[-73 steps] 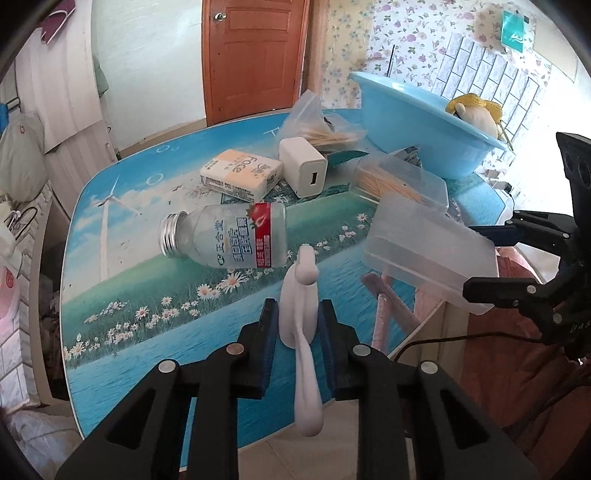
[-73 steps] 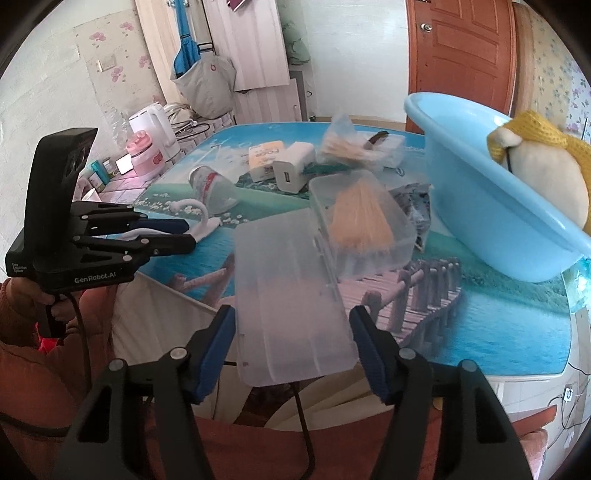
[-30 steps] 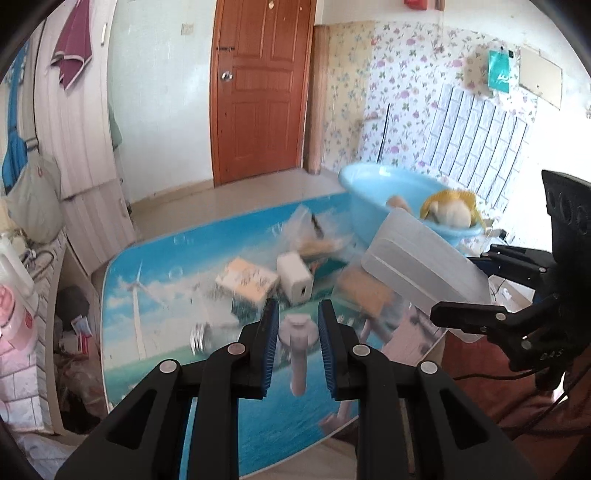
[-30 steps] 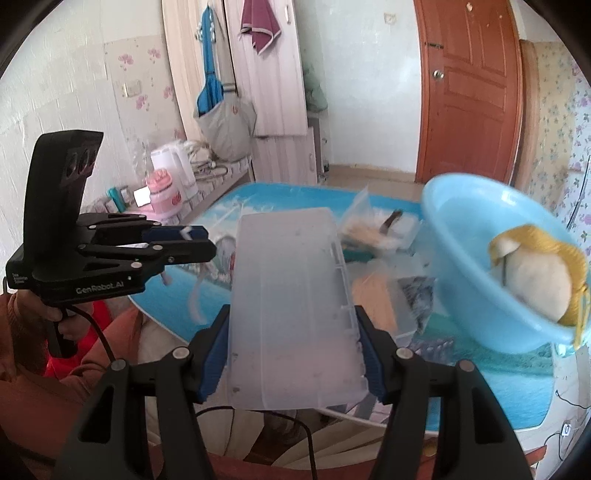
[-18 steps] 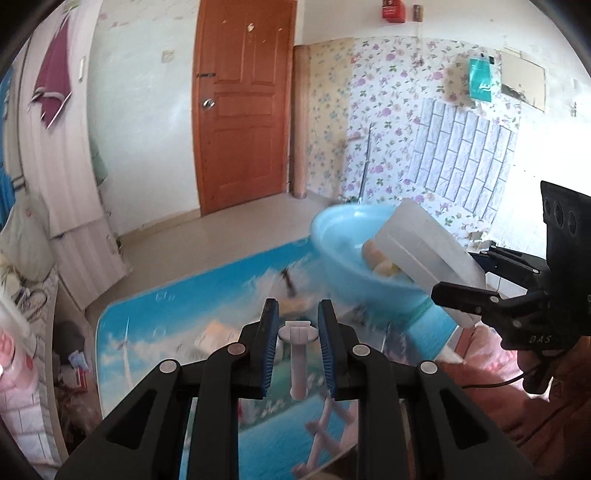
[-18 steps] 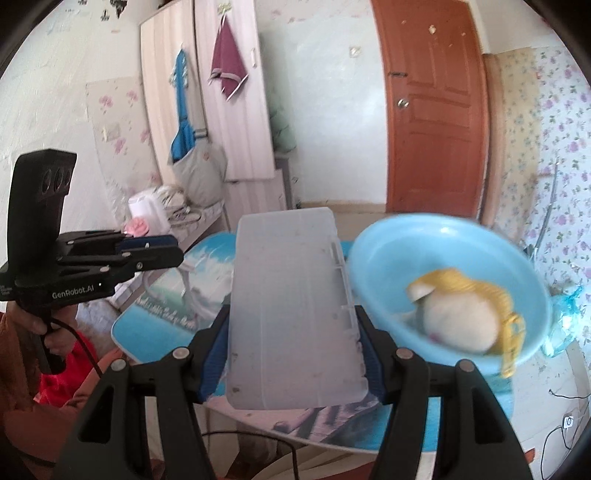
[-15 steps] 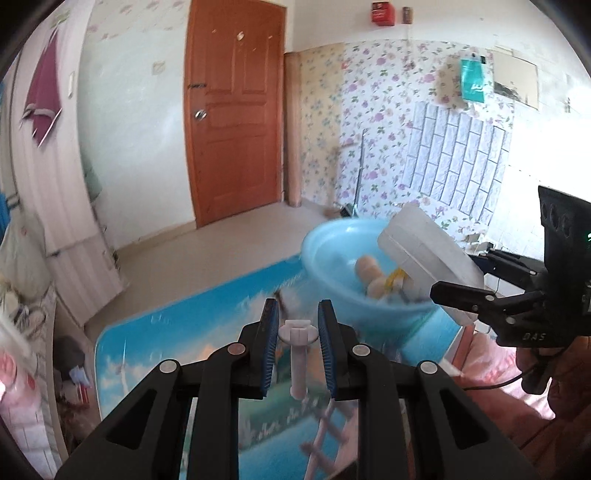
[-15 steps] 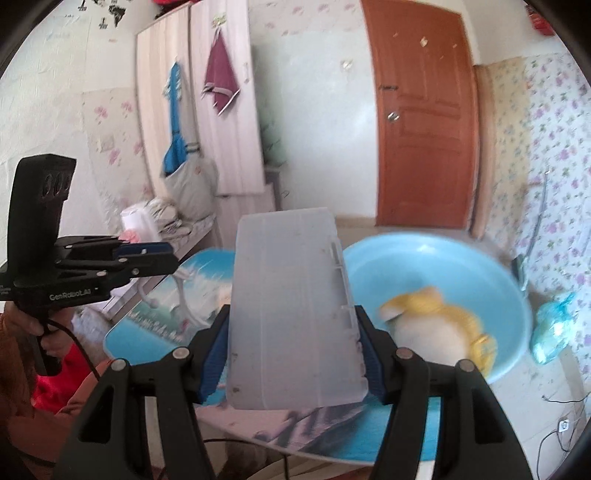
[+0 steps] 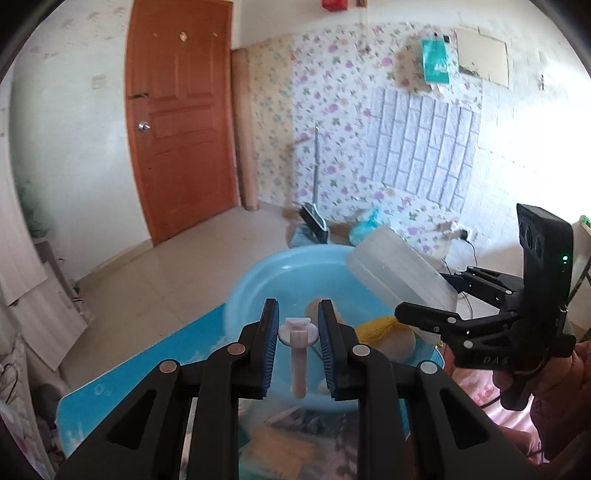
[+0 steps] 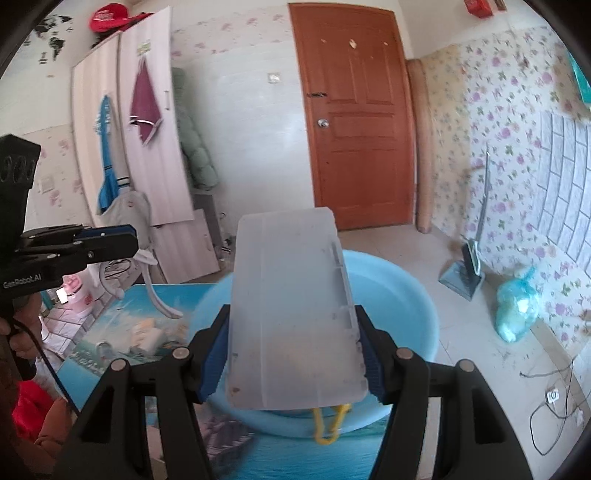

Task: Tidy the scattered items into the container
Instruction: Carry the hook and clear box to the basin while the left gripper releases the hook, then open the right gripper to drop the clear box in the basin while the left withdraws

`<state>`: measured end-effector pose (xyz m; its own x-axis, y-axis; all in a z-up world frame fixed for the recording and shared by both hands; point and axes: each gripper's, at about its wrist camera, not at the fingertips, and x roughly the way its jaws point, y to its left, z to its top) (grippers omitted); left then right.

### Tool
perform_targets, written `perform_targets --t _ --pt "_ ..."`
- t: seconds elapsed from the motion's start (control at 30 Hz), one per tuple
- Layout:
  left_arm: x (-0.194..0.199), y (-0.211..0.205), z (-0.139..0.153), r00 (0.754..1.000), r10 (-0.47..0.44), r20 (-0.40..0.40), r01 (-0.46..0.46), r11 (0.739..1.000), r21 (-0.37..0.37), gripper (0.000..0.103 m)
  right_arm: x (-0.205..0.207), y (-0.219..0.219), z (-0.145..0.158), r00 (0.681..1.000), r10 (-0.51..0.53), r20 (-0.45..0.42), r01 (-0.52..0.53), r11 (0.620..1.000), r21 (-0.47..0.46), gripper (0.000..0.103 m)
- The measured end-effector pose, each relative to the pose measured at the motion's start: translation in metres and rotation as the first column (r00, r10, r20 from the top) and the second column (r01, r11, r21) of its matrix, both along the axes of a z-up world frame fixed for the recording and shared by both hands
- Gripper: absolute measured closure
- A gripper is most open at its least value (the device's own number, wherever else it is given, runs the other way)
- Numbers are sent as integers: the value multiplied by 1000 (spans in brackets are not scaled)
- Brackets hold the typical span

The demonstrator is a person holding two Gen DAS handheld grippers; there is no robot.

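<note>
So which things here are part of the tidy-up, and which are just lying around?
Job:
hook in left gripper
clear box in right gripper
blue basin

Lying about:
dustpan
blue bag
red cap
towel

A basin (image 9: 258, 280) sits on the desk (image 9: 122, 376), toward its far end. Inside the basin lies a stuffed toy (image 9: 384, 332). Above the basin, the left gripper (image 9: 298, 332) holds a hook (image 9: 298, 350) over the near rim, and to its right the right gripper (image 10: 293, 350) holds a flat plastic box (image 10: 291, 314) over the bowl. Behind the desk, a door (image 9: 181, 122) stands in the far wall.
</note>
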<state>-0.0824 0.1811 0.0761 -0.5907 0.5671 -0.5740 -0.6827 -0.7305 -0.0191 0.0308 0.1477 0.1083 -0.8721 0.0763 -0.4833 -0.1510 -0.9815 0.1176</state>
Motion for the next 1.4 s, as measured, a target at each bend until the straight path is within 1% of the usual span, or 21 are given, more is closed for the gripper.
perform_targets --t 0.13,0.3,0.4,0.5,0.53,0.57,0.63,0.7,0.73,0.77,0.8,0.87,0.97,1.03,1.17,1.33,1.4 --pt "-14 24 -16 999 -36 30 38 999 -38 83 -6 19 -10 1000 -19 18 19 999 -27 42" --pt "-25 42 -35 996 -49 70 55 996 -75 82 -8 40 -21 998 -51 33 53 997 -60 41" --pt "-23 43 -41 995 -50 81 57 994 -93 78 -13 46 -30 997 -57 61 60 996 -64 40" --pt "-16 35 -42 996 -45 72 52 993 -101 72 -14 48 -35 997 -48 54 53 994 -98 39" --pt "-14 33 -42 997 -40 72 47 994 -100 70 -14 48 -35 998 -47 51 53 993 -104 38" --pt "-12 27 -41 997 -33 75 40 995 -96 69 -13 47 -36 998 -45 50 51 993 -106 37" --pt "-7 16 -41 997 -15 78 22 996 -91 69 -13 43 -35 997 -43 57 48 994 -102 26" --pt "-2 5 -42 997 5 75 2 996 -92 68 -13 38 -36 996 -43 73 49 995 -83 24" --pt "1 0 -43 997 14 74 -7 996 -93 65 -12 36 -36 996 -45 78 51 996 -72 24" --pt "4 -5 -44 997 23 73 -16 996 -93 58 -10 31 -35 996 -42 81 47 997 -61 24" --pt "7 -12 -45 997 34 71 -27 995 -93 54 -9 28 -35 996 -37 82 42 997 -59 24" --pt "13 -24 -47 996 54 71 -47 995 -91 40 -5 21 -33 996 -25 86 30 998 -59 24" --pt "20 -45 -49 993 87 79 -81 994 -80 27 2 10 -31 995 -27 99 30 999 -34 24" --pt "22 -58 -50 991 107 81 -102 992 -71 24 8 5 -30 994 -24 104 27 999 -22 24" --pt "32 -82 -51 987 134 87 -130 990 -51 13 21 -10 -30 992 -14 125 17 1000 -18 24" --pt "45 -106 -51 987 161 25 -159 984 -80 2 29 -32 -37 986 -16 168 20 1000 -22 24" --pt "51 -113 -56 988 155 17 -152 983 -105 1 31 -42 -39 984 -14 180 18 1000 -22 24"
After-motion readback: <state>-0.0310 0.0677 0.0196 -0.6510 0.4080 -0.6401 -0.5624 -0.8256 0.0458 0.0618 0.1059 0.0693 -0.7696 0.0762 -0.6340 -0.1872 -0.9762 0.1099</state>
